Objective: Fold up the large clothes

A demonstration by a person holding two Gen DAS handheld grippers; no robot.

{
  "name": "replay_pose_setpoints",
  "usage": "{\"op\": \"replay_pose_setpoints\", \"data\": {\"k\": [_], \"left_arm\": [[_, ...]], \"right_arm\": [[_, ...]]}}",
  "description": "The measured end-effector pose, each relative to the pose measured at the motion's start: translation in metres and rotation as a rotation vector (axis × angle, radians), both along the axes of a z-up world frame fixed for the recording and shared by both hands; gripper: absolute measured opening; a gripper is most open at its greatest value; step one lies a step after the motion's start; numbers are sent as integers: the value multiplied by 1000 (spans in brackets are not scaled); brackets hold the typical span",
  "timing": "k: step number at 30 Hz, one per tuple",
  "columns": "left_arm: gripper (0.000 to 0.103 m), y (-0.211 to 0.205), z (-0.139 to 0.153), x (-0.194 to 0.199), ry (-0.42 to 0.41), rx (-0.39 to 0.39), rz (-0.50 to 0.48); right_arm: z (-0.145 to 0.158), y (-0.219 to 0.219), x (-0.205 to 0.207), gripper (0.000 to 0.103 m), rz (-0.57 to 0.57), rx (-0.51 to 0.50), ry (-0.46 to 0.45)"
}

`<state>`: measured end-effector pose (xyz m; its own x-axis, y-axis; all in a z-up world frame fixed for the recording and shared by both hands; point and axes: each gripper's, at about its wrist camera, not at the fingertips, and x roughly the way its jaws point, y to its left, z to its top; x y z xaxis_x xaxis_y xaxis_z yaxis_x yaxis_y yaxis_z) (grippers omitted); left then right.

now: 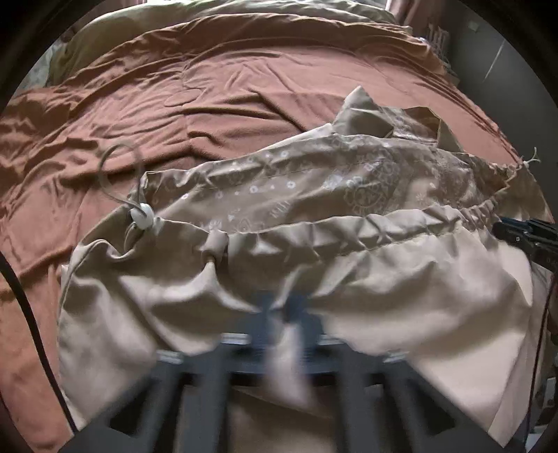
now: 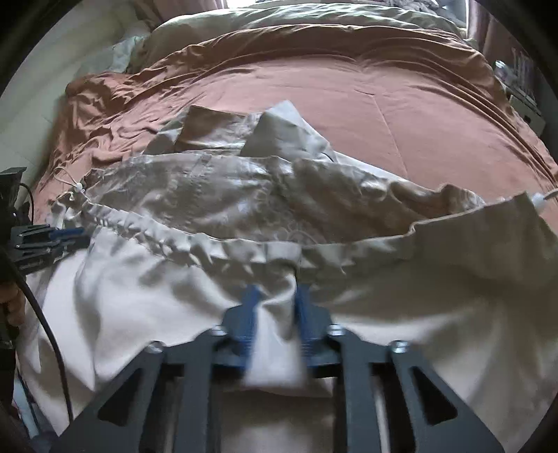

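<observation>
Left wrist view: left gripper [image 1: 283, 310] low centre, fingers pinching a bunch of beige garment [image 1: 401, 278] just below the elastic hem [image 1: 348, 230]. Fabric wad visible between the fingers, blurred. Garment spread over the bed, draped from the hem toward the camera. Patterned lining [image 1: 314, 181] exposed beyond the hem. White cord stopper [image 1: 142, 216] at the hem's left end, drawcord loop [image 1: 111, 174] lying on the brown bedspread [image 1: 174, 87] past it. Small fabric loop [image 1: 214, 244] on the hem just right of the stopper. Second cord end [image 1: 530, 161] at the hem's far right. Right gripper [image 1: 526, 237] at the hem's right end, touching fabric; fingers' state not clear from here. Pale pillows [image 1: 139, 21] far beyond the hem, at the head of the bed.

Right wrist view: right gripper [image 2: 275, 303] low centre, blue fingers [image 2: 251, 303] pinching a fold of the beige garment [image 2: 139, 296] just below the elastic hem [image 2: 244, 251]. Lining [image 2: 226, 202] open beyond the hem, two folded flaps [image 2: 279, 129] at its far edge. Left gripper [image 2: 71, 238] at the hem's left end, fingers against the fabric. Cord stopper [image 2: 79, 187] near that end, another stopper [image 2: 538, 201] at the hem's right end. Brown bedspread [image 2: 383, 104] under and beyond the garment. Black cable [image 2: 45, 331] hanging left of the garment.
</observation>
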<state>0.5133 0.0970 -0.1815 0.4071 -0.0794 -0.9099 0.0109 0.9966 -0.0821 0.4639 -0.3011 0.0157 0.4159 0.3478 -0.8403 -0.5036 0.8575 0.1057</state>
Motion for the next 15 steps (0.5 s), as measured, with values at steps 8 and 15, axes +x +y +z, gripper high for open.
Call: {"op": "replay_pose_setpoints", "data": {"k": [8,15], "left_arm": [[0,8,42,-13,-149,-25,2],[0,8,68,1,-229,-26,28]], "right_arm": [[27,-16,-12,1,-30,115,-82],[29,-7,-9,1,-64,117,-125]]}}
